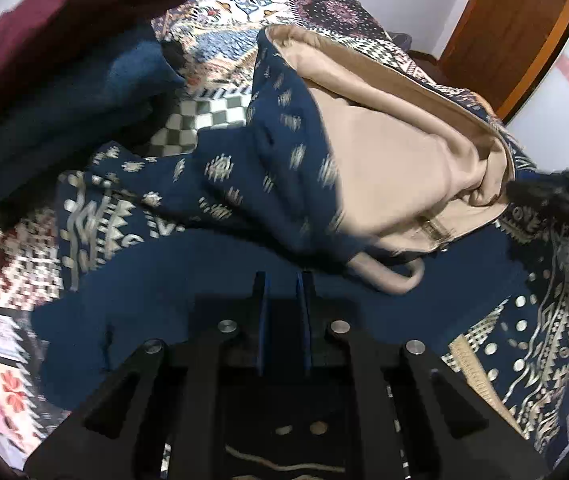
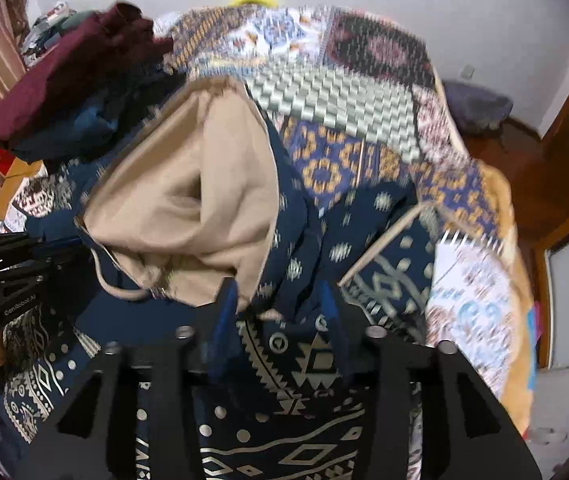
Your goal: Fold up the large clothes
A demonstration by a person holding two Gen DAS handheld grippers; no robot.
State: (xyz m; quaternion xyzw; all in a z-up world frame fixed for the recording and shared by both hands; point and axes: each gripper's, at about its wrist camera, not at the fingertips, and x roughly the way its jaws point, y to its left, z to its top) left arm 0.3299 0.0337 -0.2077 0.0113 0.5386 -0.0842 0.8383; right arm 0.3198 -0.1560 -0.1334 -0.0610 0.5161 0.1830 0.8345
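Mid-fold: left gripper [image 1: 283, 280] seemingly pinched navy patterned beige-lined garment [image 1: 220, 184]; right gripper [image 2: 280, 300] spread, needed regrasp.

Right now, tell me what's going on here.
A person is folding a navy patterned garment with a beige lining on a patchwork-covered bed, one gripper in each hand. The left gripper is nearly closed over the navy cloth. The right gripper stands open with cloth between its fingers.

Two close downward views, shared garment [image 1: 276, 168]
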